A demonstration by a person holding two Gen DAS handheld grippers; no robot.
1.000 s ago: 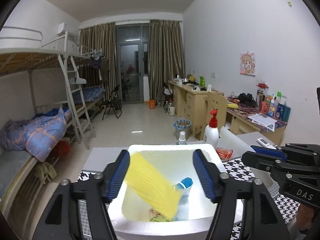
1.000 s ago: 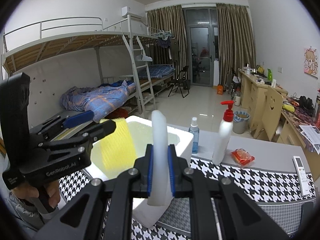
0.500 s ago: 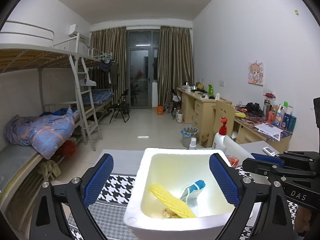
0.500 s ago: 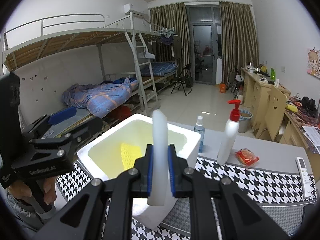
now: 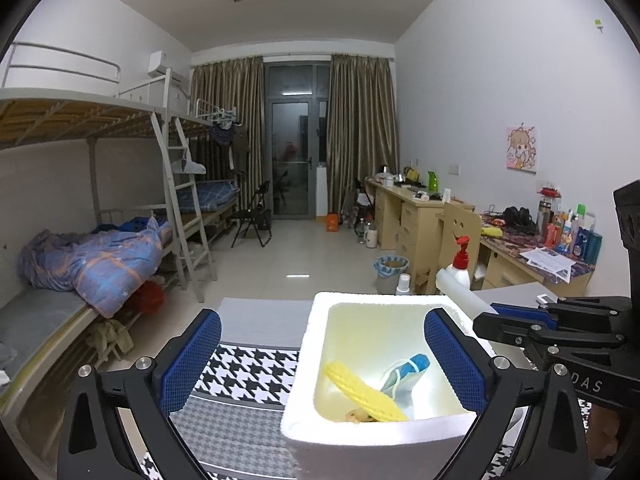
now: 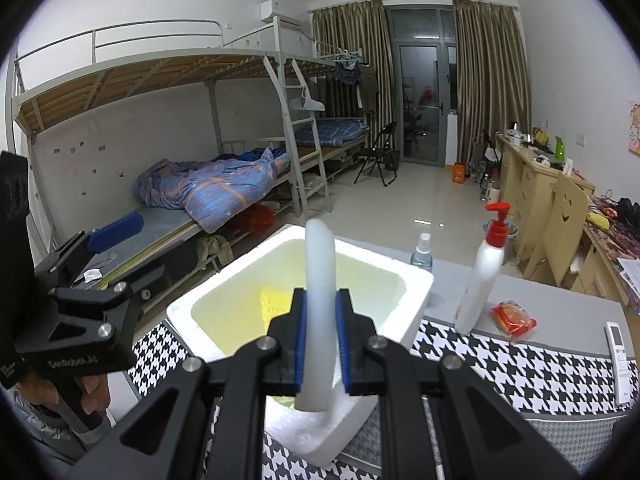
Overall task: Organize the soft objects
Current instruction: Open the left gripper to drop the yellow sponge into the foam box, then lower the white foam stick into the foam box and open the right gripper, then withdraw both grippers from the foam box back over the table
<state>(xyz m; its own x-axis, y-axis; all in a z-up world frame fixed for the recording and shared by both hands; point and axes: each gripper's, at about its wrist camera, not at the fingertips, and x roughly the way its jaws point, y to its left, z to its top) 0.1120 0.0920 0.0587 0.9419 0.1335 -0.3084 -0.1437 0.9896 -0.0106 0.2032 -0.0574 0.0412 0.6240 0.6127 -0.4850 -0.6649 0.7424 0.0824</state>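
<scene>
1. left tongs (image 5: 320, 364): jaws opening, spread wide with nothing between the blue pads; they hang in front of the near rim of the foam box, over the houndstooth cloth (image 5: 256, 368) on the worktop (image 6: 560, 312).
2. white foam box (image 5: 316, 360): sits on the cloth. inside lie a yellow mesh sleeve (image 5: 364, 394), tilted against the near wall, a blue-and-white pouch (image 5: 408, 368) just beside it on the right, and a small scrap under the sleeve's lower end, too small to identify.
3. right tongs (image 6: 320, 344): pads pressed tight on a white foam strip (image 6: 318, 280), which stands upright and rises above the pads, over the box's near corner; its lower end is at the box rim, contact unclear.
4. behind the box: small spray bottle (image 6: 422, 252), then a white pump bottle with red top (image 6: 484, 276), both upright.
5. farther right on the worktop: red snack packet (image 6: 512, 320), flat; white remote (image 6: 618, 356) near the edge.
</scene>
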